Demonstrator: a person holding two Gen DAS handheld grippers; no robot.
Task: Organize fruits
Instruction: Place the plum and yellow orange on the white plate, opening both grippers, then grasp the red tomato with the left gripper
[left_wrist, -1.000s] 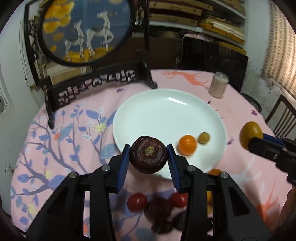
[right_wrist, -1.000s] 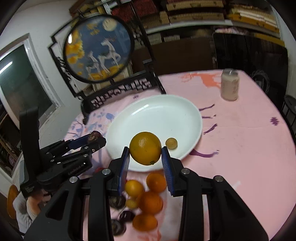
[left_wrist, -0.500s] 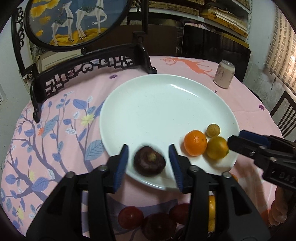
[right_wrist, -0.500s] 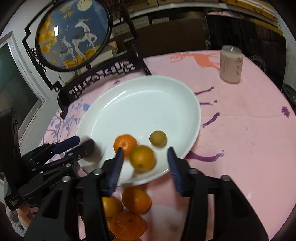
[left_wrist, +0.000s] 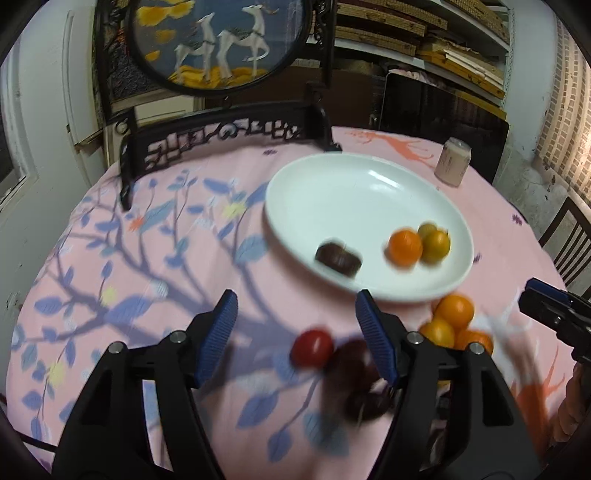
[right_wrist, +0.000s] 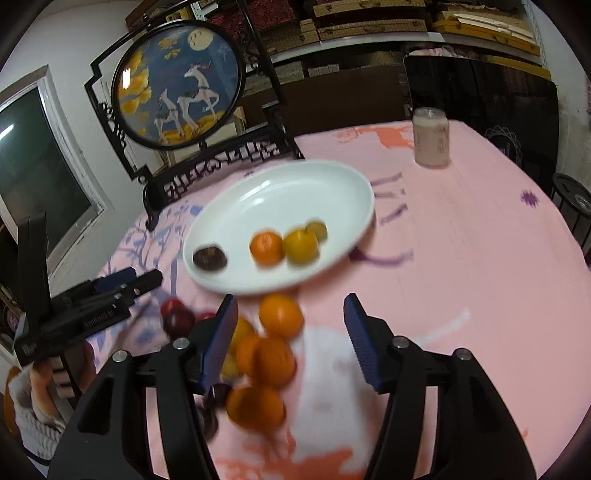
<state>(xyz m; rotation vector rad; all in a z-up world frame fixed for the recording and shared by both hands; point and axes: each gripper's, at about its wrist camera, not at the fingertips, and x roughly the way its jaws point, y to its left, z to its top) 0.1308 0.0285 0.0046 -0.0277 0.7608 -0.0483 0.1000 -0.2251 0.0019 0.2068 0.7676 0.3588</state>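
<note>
A white plate (left_wrist: 343, 192) (right_wrist: 295, 192) on the pink cloth holds a dark brown fruit (left_wrist: 338, 256) (right_wrist: 209, 257), an orange (left_wrist: 404, 246) (right_wrist: 266, 246), a yellow orange (left_wrist: 436, 245) (right_wrist: 301, 245) and a small tan fruit (left_wrist: 426, 229) (right_wrist: 317, 229). My left gripper (left_wrist: 295, 332) is open and empty, above a red tomato (left_wrist: 312, 348) and dark plums (left_wrist: 354, 380). My right gripper (right_wrist: 290, 336) is open and empty over a pile of oranges (right_wrist: 275, 354), which also shows in the left wrist view (left_wrist: 452, 321).
A black carved stand with a round deer picture (left_wrist: 221, 40) (right_wrist: 181, 96) stands at the table's back. A pale can (left_wrist: 452, 166) (right_wrist: 431, 137) stands beyond the plate to the right. A chair (left_wrist: 569, 243) is at the right edge.
Both grippers opened and left the brown fruit and the yellow orange on the plate. Both then drew back toward the loose fruit at the table's near side.
</note>
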